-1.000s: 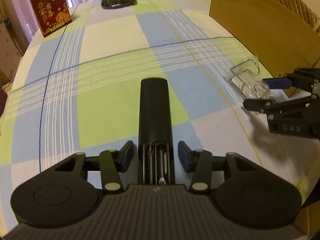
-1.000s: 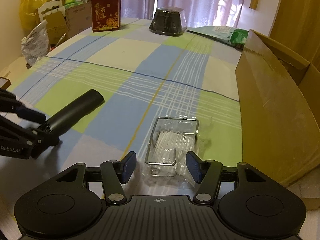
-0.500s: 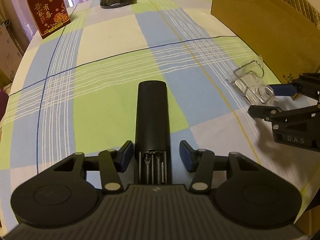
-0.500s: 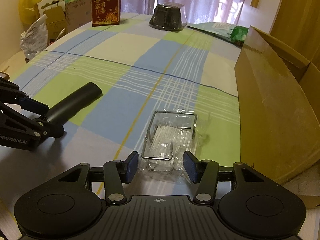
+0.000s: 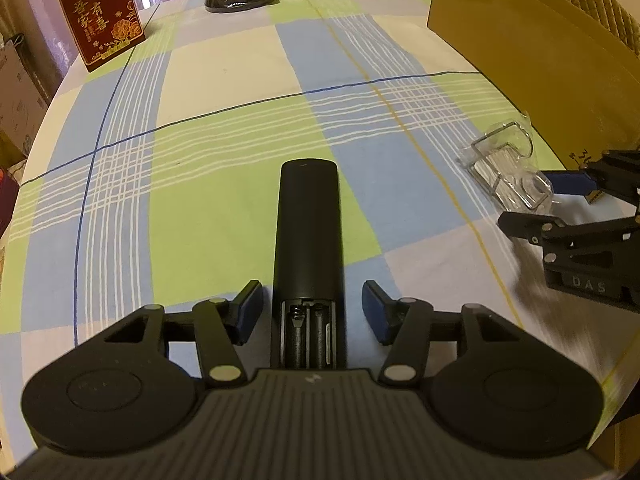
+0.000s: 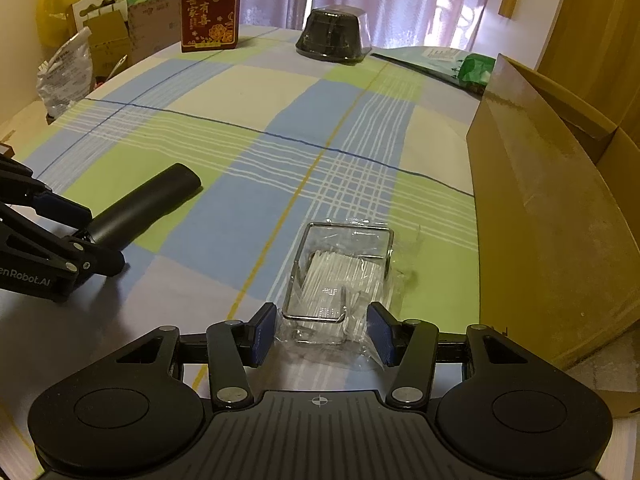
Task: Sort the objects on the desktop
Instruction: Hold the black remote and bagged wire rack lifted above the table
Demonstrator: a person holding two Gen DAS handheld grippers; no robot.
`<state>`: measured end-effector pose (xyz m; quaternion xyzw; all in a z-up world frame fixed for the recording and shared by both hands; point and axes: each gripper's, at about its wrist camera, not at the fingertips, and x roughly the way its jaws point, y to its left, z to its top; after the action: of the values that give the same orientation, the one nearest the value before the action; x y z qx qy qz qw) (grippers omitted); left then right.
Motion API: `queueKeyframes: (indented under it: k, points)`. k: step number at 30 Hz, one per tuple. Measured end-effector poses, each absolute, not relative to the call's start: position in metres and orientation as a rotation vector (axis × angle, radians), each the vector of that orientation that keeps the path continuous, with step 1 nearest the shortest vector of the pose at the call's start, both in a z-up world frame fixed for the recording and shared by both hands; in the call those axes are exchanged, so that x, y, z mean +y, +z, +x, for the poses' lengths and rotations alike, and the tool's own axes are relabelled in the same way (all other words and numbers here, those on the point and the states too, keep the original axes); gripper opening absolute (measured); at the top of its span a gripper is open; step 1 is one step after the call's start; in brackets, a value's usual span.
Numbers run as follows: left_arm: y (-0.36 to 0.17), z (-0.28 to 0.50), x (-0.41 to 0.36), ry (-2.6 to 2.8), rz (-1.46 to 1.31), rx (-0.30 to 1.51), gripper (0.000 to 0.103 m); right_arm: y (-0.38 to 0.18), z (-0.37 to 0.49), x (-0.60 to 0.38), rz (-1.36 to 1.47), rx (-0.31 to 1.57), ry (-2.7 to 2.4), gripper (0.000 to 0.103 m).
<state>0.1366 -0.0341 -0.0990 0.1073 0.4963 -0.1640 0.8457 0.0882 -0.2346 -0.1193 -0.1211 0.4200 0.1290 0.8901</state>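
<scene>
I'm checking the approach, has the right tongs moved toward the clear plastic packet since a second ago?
Yes. In the right wrist view the clear plastic packet now reaches between the open right tongs, which moved forward along the cardboard box.

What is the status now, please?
Left gripper open around black remote control. Right gripper open around clear plastic packet with wire frame. Nothing in the way.

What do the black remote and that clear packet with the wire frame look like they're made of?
The remote control looks like matte black plastic: dull, even sheen, with an open battery bay showing a metal spring. The packet seems to be thin, glossy clear plastic film, crinkled and catching glare, around a shiny bent metal wire frame.
</scene>
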Motion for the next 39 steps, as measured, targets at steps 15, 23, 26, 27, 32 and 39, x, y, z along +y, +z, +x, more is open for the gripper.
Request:
queueKeyframes:
  k: [15, 23, 26, 27, 32, 39]
  points:
    - [-0.100, 0.136, -0.033, -0.343, 0.221, 1.035, 0.052, -0.119, 0.087, -0.234, -0.239, 0.866, 0.267, 0.052]
    - [-0.097, 0.136, -0.034, -0.355, 0.223, 1.032, 0.034, -0.118, 0.088, -0.234, -0.228, 0.874, 0.269, 0.052]
    - [-0.096, 0.132, -0.035, -0.361, 0.231, 1.028, 0.033, -0.116, 0.088, -0.235, -0.230, 0.879, 0.273, 0.031]
    - [-0.096, 0.130, -0.034, -0.362, 0.229, 1.028, 0.033, -0.115, 0.087, -0.235, -0.231, 0.880, 0.277, 0.029]
    - [-0.092, 0.117, -0.034, -0.365, 0.218, 1.032, 0.033, -0.109, 0.084, -0.237, -0.212, 0.881, 0.276, 0.029]
    - [-0.083, 0.107, -0.034, -0.372, 0.212, 1.025, 0.033, -0.094, 0.073, -0.239, -0.196, 0.857, 0.282, 0.029]
